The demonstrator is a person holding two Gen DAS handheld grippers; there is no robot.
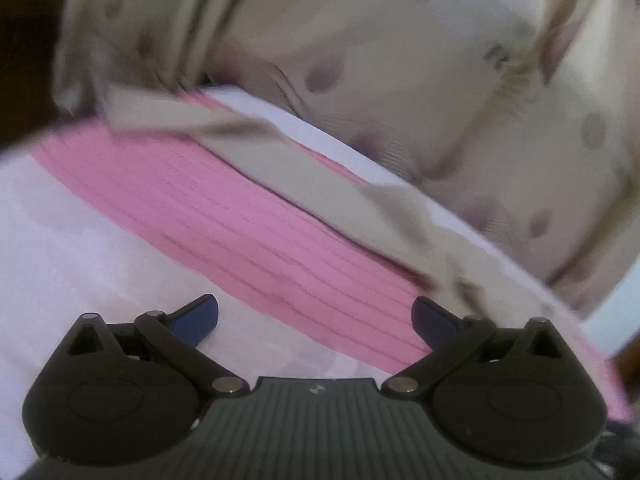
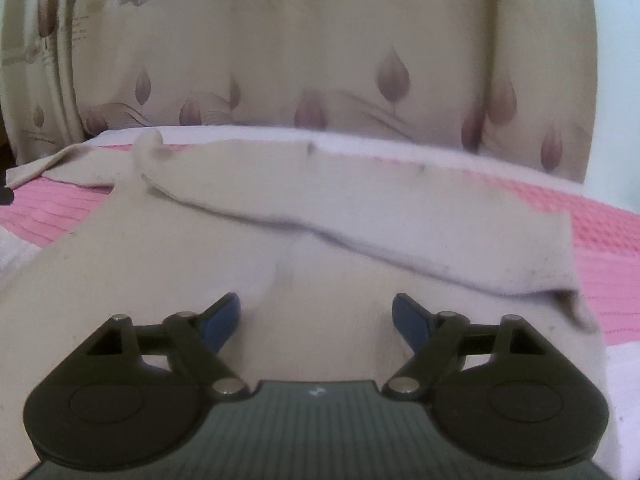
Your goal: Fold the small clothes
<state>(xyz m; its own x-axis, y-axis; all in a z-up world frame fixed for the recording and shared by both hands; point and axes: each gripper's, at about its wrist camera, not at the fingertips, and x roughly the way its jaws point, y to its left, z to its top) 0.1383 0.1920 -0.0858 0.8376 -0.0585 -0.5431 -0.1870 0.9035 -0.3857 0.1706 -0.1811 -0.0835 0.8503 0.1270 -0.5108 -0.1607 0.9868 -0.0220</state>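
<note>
A small beige garment [image 2: 280, 216] lies spread on a bed, its far part folded over toward me along a crease. My right gripper [image 2: 316, 320] is open and empty, just above the garment's near part. In the left wrist view a strip of the same beige garment [image 1: 304, 168] lies across a pink ribbed band [image 1: 240, 216] of the bed cover. My left gripper [image 1: 314, 318] is open and empty over the white and pink cover, short of the garment's edge.
The bed cover is white [image 1: 60, 248] with a pink ribbed band [image 2: 608, 248]. A beige curtain [image 2: 320, 40] with a leaf print hangs right behind the bed and also fills the back of the left wrist view [image 1: 400, 60].
</note>
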